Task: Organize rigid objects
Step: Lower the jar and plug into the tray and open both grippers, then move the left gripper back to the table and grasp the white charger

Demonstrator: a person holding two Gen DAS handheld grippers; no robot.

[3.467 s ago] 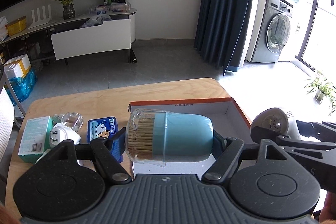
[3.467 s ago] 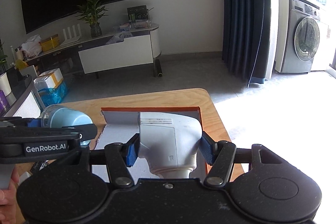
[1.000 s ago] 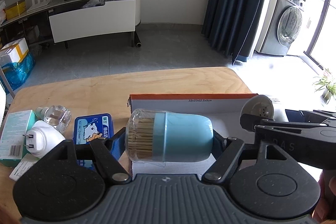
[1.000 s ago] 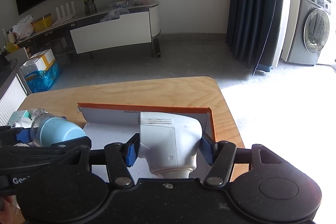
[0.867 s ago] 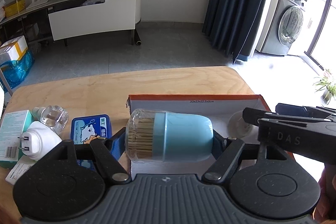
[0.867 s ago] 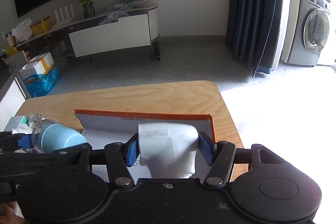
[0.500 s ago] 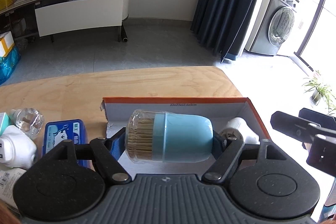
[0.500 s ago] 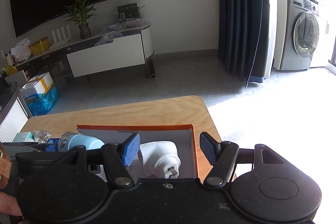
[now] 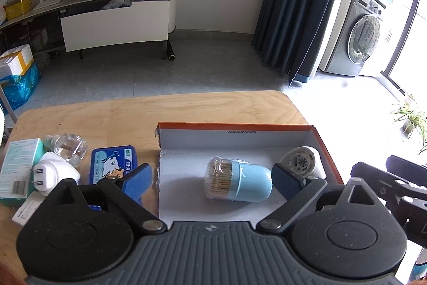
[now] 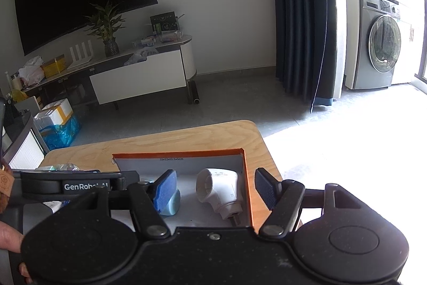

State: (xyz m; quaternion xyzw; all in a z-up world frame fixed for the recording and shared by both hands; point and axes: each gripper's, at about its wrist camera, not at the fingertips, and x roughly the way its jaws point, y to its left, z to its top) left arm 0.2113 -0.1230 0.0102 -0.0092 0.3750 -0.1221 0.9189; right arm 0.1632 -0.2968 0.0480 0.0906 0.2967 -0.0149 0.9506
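An orange-rimmed cardboard box (image 9: 240,126) sits on the wooden table (image 9: 133,114). Inside it a blue toothpick holder (image 9: 238,182) lies on its side, and a white device (image 9: 301,159) lies at the box's right end. My left gripper (image 9: 212,179) is open above the box, and the holder lies loose between its fingers. My right gripper (image 10: 216,188) is open and empty above the white device (image 10: 221,191). The box (image 10: 246,178) and part of the holder (image 10: 172,203) also show in the right wrist view.
Left of the box on the table are a blue tin (image 9: 113,164), a white plug adapter (image 9: 53,174), a clear glass bottle (image 9: 69,147) and a teal carton (image 9: 16,167). The table's far edge and right edge drop to grey floor.
My left gripper opened and dropped the toothpick holder into the box. My right gripper, open since half a second ago, has drawn back from the white device left in the box.
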